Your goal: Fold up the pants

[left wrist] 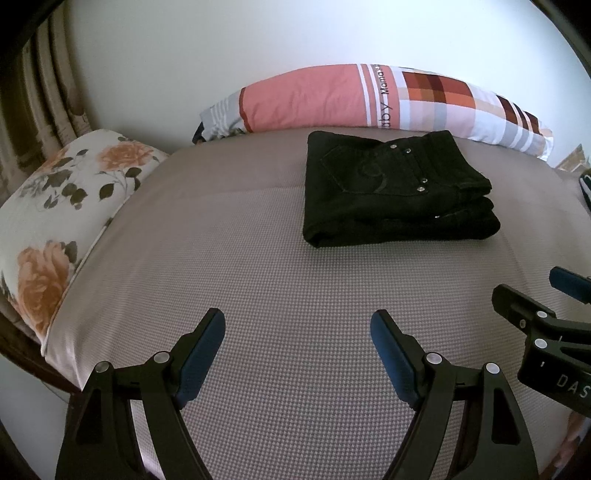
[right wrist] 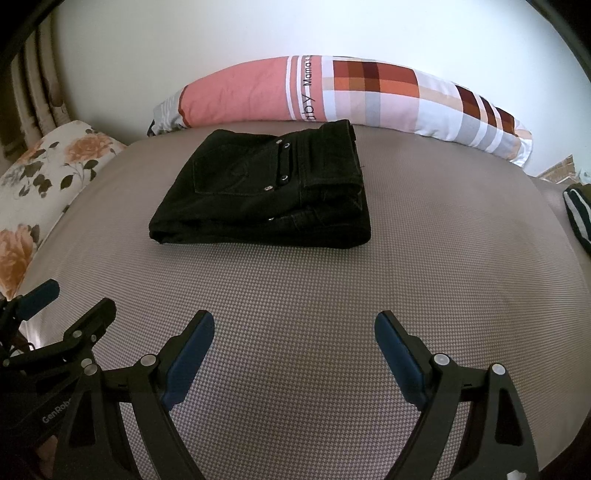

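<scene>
My left gripper (left wrist: 297, 325) and my right gripper (right wrist: 294, 326) both hover low over the near part of the bed (left wrist: 258, 295), each with its jaws spread wide and nothing between them. The two sit side by side, apart from each other; each shows at the edge of the other's view.

The black pants (left wrist: 397, 190) lie folded into a compact stack toward the far side of the bed, a back pocket with metal rivets facing up. They are well apart from both of my grippers, and only bare sheet lies between us.

Just behind the pants, along the wall, rests a long pillow (left wrist: 369, 98) in pink with orange-and-brown checks and some printed lettering. At the left end of the bed lies a white pillow with orange roses (left wrist: 62, 206). A dark striped piece of cloth (right wrist: 578, 218) peeks in at the right edge.

The bed is covered in a taupe sheet with a fine houndstooth weave. Behind it stands a plain white wall (right wrist: 221, 33), and pale curtains (left wrist: 40, 92) hang at the far left.
</scene>
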### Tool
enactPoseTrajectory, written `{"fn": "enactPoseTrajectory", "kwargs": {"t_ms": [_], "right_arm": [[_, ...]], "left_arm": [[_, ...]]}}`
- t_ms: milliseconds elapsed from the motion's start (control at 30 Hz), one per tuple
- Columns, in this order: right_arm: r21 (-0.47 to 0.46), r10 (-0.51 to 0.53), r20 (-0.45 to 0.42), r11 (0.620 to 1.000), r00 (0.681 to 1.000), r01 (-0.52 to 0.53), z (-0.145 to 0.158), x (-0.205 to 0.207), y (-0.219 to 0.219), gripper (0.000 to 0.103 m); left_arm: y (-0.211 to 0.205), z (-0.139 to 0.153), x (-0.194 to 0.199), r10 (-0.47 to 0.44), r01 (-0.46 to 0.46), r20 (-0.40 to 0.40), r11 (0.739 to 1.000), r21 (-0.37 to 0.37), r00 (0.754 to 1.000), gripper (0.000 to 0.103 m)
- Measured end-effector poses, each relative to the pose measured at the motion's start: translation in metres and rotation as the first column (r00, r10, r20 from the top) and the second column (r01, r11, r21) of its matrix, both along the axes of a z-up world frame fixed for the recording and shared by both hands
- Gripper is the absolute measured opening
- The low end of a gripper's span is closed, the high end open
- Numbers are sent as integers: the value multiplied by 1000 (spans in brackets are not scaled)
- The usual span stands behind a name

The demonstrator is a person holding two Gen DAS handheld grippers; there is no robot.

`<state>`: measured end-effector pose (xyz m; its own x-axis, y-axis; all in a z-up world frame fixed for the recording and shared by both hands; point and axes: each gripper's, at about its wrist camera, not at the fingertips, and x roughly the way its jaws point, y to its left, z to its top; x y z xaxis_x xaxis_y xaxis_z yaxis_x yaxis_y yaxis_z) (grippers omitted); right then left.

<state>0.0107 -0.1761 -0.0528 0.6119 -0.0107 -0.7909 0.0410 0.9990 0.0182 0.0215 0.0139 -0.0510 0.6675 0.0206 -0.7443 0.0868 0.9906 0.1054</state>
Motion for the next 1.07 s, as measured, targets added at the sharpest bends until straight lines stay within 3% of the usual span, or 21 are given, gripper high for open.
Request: {"fn": "enactPoseTrajectory", "kwargs": {"t_ms": [1067], "right_arm": [[0, 3, -7, 1000, 1000, -3, -2, 3, -3, 87]], "left_arm": [[5, -4, 10, -38, 38, -28, 999, -7, 999, 81]]}}
